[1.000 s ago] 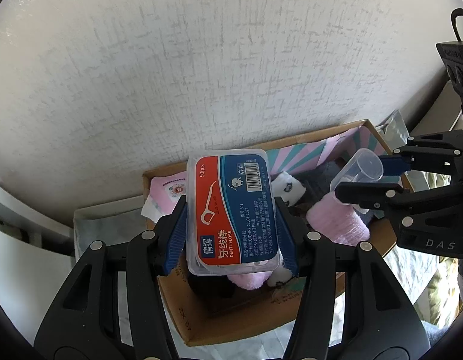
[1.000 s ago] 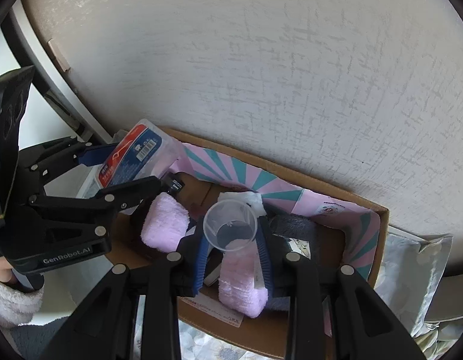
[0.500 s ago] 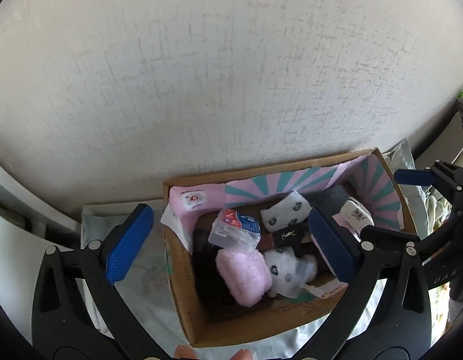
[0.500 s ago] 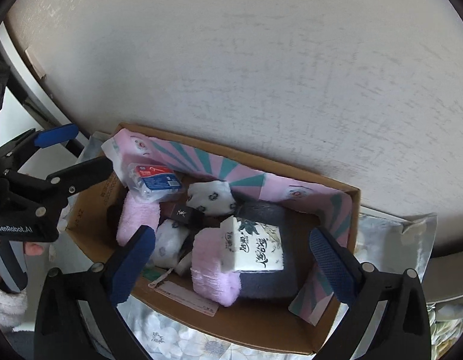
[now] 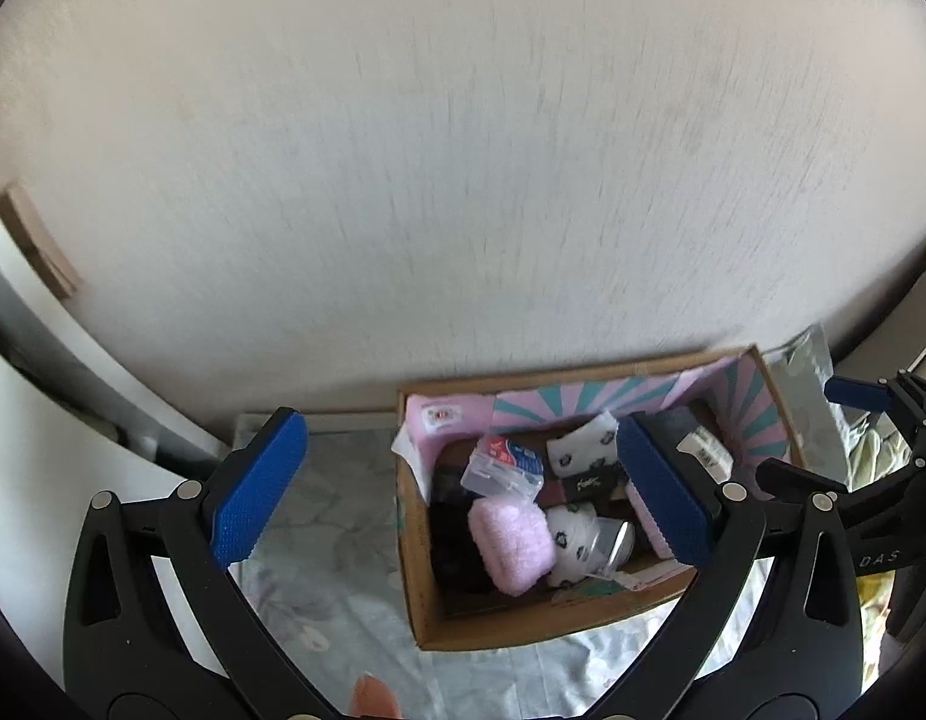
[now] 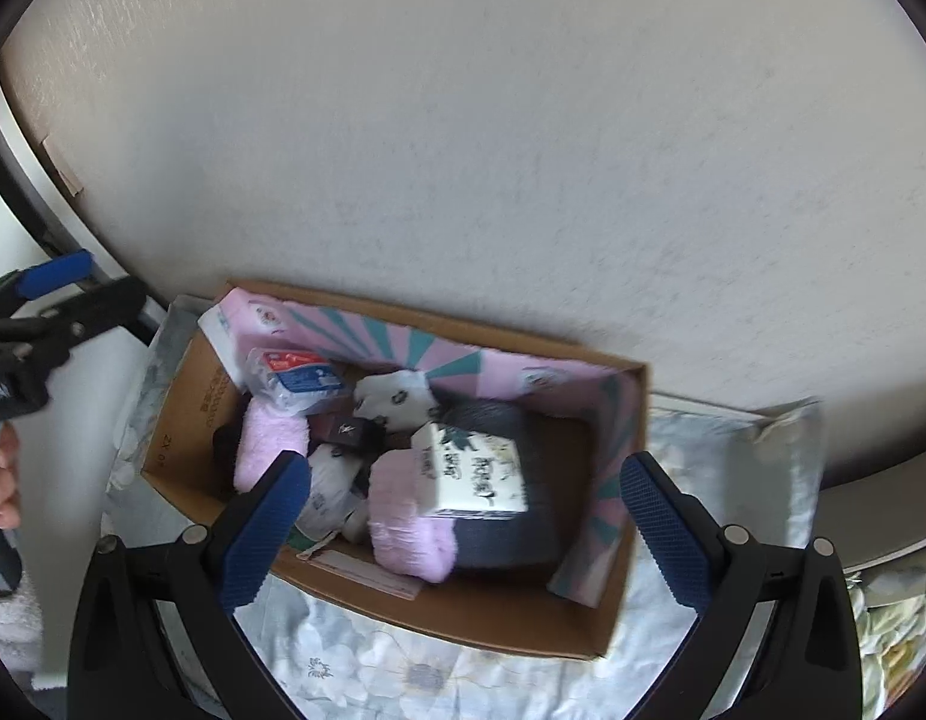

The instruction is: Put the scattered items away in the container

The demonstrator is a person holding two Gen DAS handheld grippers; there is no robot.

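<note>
Hovering spread wide and empty above the cardboard box (image 6: 583,630): left gripper (image 5: 457,495), right gripper (image 6: 463,531), likely clearing the rim. Inside, floss case (image 6: 298,378), tissue pack (image 6: 475,474) and pink socks (image 5: 511,543), piled loosely as dropped.

Open brown cardboard box (image 6: 403,612) sits on pale floral bedsheet (image 6: 403,672), back edge against textured white wall (image 6: 523,150). Inside: clear plastic floss case (image 6: 298,381) at left w/ fluffy pink sock roll (image 6: 265,447) just in front; white printed tissue pack (image 6: 475,471) right of centre, atop other stuff.
</note>
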